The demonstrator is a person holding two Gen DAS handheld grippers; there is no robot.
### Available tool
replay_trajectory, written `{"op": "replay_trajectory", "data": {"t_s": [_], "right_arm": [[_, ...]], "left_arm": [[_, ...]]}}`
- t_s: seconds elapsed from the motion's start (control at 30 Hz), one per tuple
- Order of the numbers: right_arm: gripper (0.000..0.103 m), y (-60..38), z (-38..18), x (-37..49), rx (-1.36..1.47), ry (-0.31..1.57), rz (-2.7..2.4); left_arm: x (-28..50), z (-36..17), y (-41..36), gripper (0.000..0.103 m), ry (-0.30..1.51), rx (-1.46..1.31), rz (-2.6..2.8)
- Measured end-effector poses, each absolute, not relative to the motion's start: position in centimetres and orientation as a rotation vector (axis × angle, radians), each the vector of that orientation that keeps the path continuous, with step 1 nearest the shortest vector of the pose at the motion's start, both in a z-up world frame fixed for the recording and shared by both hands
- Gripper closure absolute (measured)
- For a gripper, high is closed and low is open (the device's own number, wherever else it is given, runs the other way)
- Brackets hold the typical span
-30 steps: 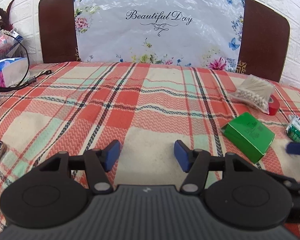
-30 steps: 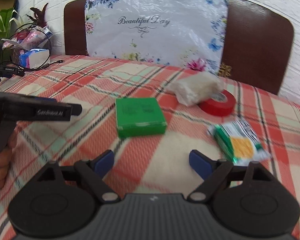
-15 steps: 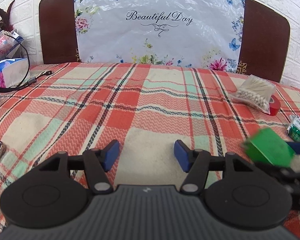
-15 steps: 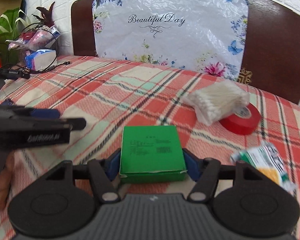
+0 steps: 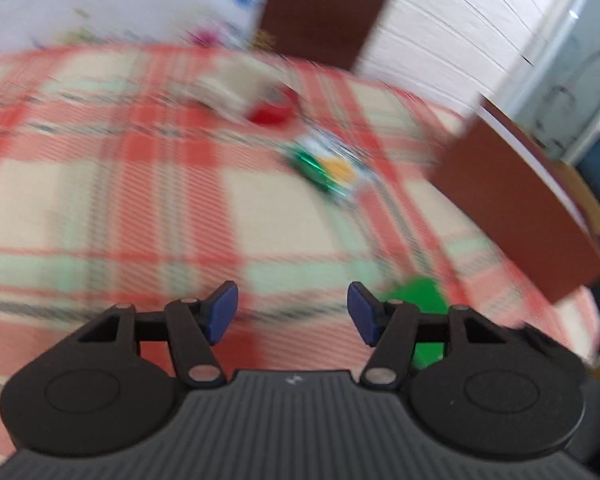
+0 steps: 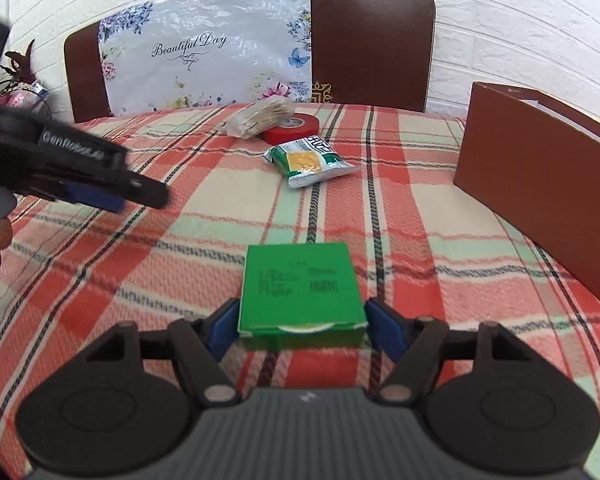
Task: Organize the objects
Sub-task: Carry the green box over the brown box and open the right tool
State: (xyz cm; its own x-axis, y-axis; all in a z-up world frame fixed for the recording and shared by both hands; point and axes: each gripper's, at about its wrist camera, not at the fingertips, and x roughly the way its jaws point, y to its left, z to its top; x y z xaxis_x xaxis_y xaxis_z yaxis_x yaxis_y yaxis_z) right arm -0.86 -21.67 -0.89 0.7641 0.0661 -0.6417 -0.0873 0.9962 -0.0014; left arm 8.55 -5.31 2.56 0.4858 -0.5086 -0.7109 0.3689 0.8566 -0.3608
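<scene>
Right wrist view is sharp: the right gripper [image 6: 302, 330] has its blue pads pressed against both sides of a green box [image 6: 298, 286], clamped on it above the plaid tablecloth [image 6: 440, 216]. Farther off lie a snack packet [image 6: 310, 160], a red tape roll [image 6: 292, 132] and a bag of cotton swabs [image 6: 260, 116] touching the roll; a brown box [image 6: 540, 192] stands at the right, and the left gripper [image 6: 96, 196] reaches in from the left. Left wrist view is smeared by motion blur: the left gripper [image 5: 292, 314] has its fingers apart with nothing between them, and the green box [image 5: 418, 298] shows only as a patch just behind its right finger.
</scene>
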Motion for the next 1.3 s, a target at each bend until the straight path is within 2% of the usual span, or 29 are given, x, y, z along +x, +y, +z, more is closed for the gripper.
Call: {"op": "replay_trajectory", "data": {"t_s": [0.1,0.17,0.2,0.27,0.43,0.77,0.97,1.17,1.23,1.3], "right_arm": [[0.032,-21.8,-1.0,-1.0,-0.024,0.687,0.096],[0.033,-21.9,-1.0,-1.0,-0.019,0.683,0.107],[0.041,-21.9,-1.0,-1.0,-0.021,0.680,0.116],[0.041,-22.1,-1.1,-1.2,-0.020,0.670,0.129],[0.042,-23.7,-0.6,-1.6,0.044,0.628,0.115],[0.042,-32.1,5.4,-2.0,0.021,0.330,-0.141],[0.041,-38.7,6.5,-1.3,0.046,0.309,-0.307],[0.040,-42.8,5.4,-0.6,0.087,0.353,-0.384],[0.027,-43.4,5.1,-0.4,0.095,0.344,-0.393],[0.027,-43.4,5.3,-0.4,0.077,0.339,-0.416]], "left_arm": [[8.6,1.7,-8.0,0.041,1.017,-0.190,-0.577],[8.4,1.6,-9.1,0.041,1.012,-0.159,-0.558],[8.5,1.6,-9.5,0.042,1.010,-0.140,-0.560],[8.4,1.7,-10.4,0.059,1.029,-0.152,-0.593],[8.6,4.7,-13.4,0.059,1.002,-0.101,-0.623],[9.0,13.0,-25.7,0.059,0.757,0.026,-0.856],[10.3,11.9,-33.0,0.059,0.771,0.045,-0.976],[10.5,9.8,-36.9,0.058,0.774,0.079,-0.988],[10.5,9.4,-37.2,0.058,0.775,0.111,-0.947],[10.7,9.1,-37.0,0.058,0.787,0.125,-0.926]]}}
